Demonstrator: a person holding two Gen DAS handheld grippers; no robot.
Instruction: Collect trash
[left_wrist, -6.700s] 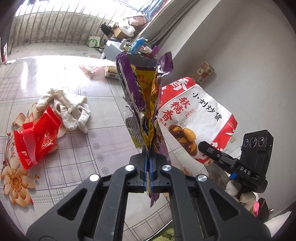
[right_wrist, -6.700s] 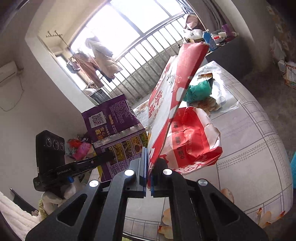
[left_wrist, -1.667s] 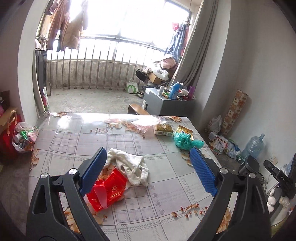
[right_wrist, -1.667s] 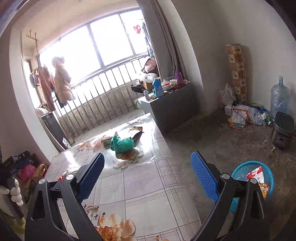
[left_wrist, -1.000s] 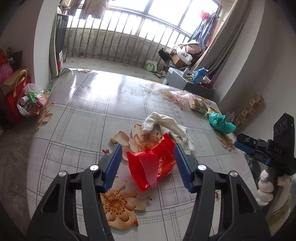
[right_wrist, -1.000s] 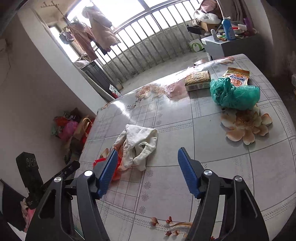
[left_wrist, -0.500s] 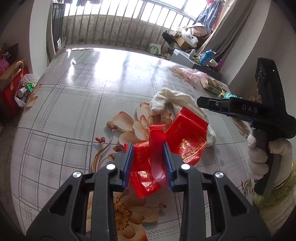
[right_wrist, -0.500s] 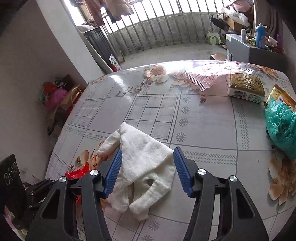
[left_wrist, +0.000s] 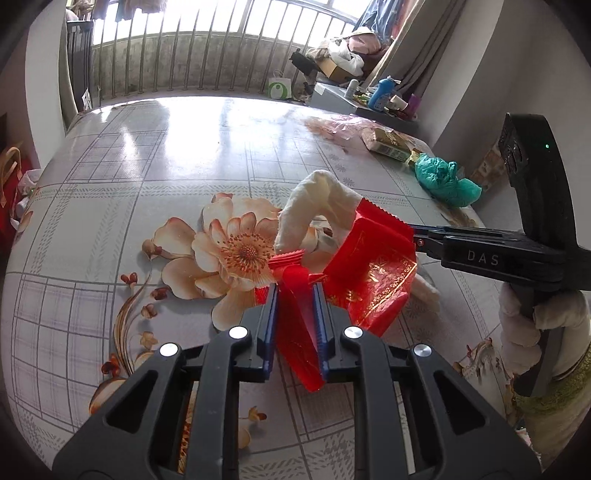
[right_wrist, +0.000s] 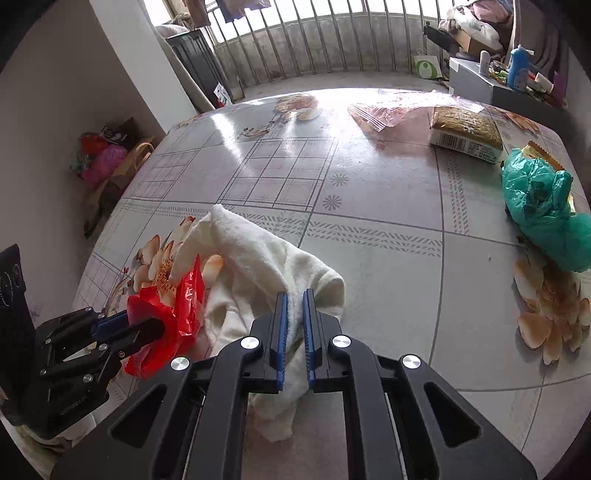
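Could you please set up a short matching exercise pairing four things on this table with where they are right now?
Things:
1. red wrapper
2. white cloth
3. green plastic bag
4. noodle packet

Places:
A. far side, beside a clear bag
B. between the left gripper's fingers
C. table's right edge
D. between the right gripper's fingers

Pairs: 1-B, 2-D, 3-C, 4-A

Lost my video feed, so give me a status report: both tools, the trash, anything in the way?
Left tool shut on red wrapper. Right tool shut on white cloth. Wrapper overlaps cloth.
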